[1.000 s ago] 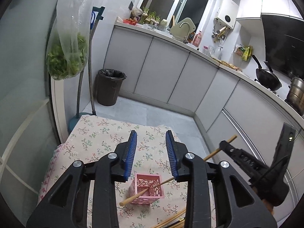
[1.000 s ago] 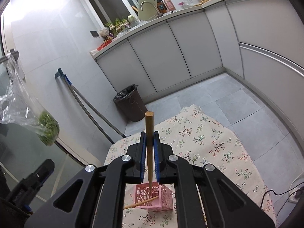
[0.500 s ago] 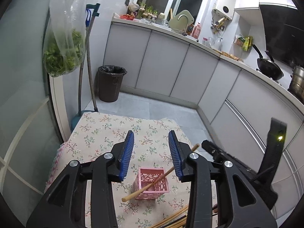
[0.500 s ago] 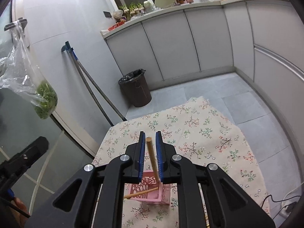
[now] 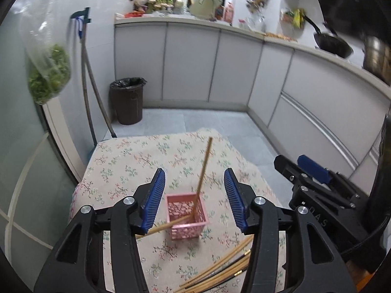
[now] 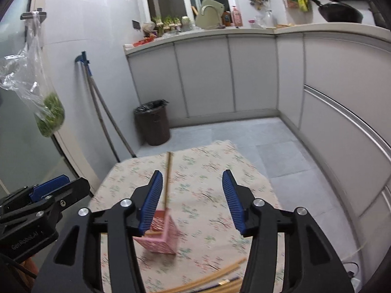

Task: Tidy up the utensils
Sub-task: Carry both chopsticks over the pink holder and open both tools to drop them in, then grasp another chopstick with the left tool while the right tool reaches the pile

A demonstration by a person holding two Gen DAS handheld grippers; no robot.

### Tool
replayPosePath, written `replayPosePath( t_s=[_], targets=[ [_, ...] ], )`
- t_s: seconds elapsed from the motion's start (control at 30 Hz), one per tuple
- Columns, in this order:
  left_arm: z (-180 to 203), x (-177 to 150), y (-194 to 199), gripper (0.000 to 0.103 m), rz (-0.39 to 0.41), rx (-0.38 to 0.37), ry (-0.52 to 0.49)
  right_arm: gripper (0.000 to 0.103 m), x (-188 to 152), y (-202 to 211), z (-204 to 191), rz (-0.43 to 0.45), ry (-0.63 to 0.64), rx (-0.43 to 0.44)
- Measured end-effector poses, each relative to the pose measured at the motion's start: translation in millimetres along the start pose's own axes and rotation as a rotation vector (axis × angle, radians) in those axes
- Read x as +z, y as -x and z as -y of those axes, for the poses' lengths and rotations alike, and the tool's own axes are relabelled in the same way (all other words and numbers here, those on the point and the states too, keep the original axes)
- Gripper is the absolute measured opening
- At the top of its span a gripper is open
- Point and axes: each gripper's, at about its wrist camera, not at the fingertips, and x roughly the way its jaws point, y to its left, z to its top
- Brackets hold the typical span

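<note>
Left tool (image 5: 194,204) is wide open with nothing in it, hanging over the pink basket (image 5: 187,216) on the flowery surface (image 5: 136,161). Two chopsticks sit in the basket: one (image 5: 203,168) stands nearly upright in a corner, the other (image 5: 168,225) leans low out over the left rim. A loose bunch of chopsticks (image 5: 220,268) lies on the cloth nearer the camera. Right tool (image 6: 191,201) is spread open too, empty, with the basket down to its left.
</note>
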Motion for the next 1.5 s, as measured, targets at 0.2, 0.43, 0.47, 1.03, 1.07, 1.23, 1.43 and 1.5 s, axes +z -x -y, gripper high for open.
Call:
replayPosePath(
  t_s=[0.2, 0.43, 0.47, 1.03, 1.07, 1.23, 1.43, 1.5],
  targets=[
    [18, -11, -7, 0.055, -0.017, 0.021, -0.052, 0.064, -13, 5, 30, -0.044, -0.035, -0.051],
    [36, -21, -17, 0.063, -0.055, 0.01, -0.104, 0.079, -28, 12, 52, -0.086, -0.091, -0.084],
    [38, -22, -18, 0.069, -0.057, 0.01, -0.109, 0.082, -30, 15, 57, -0.085, -0.106, -0.097],
    [115, -85, -113, 0.096, -0.462, -0.135, -0.332, 0.096, -84, 84, 150, -0.102, -0.434, -0.174],
    [119, -90, -121, 0.096, -0.499, -0.138, -0.343, 0.096, -89, 84, 153, -0.12, -0.446, -0.184],
    [138, -110, -172, 0.096, -0.667, -0.132, -0.381, 0.096, -111, 65, 160, -0.25, -0.492, -0.223],
    [137, -115, -228, 0.094, -0.801, -0.113, -0.29, 0.096, -133, 38, 172, -0.417, -0.621, -0.125],
    [135, -115, -240, 0.086, -0.818, -0.102, -0.252, 0.096, -141, 33, 178, -0.453, -0.668, -0.116]
  ],
)
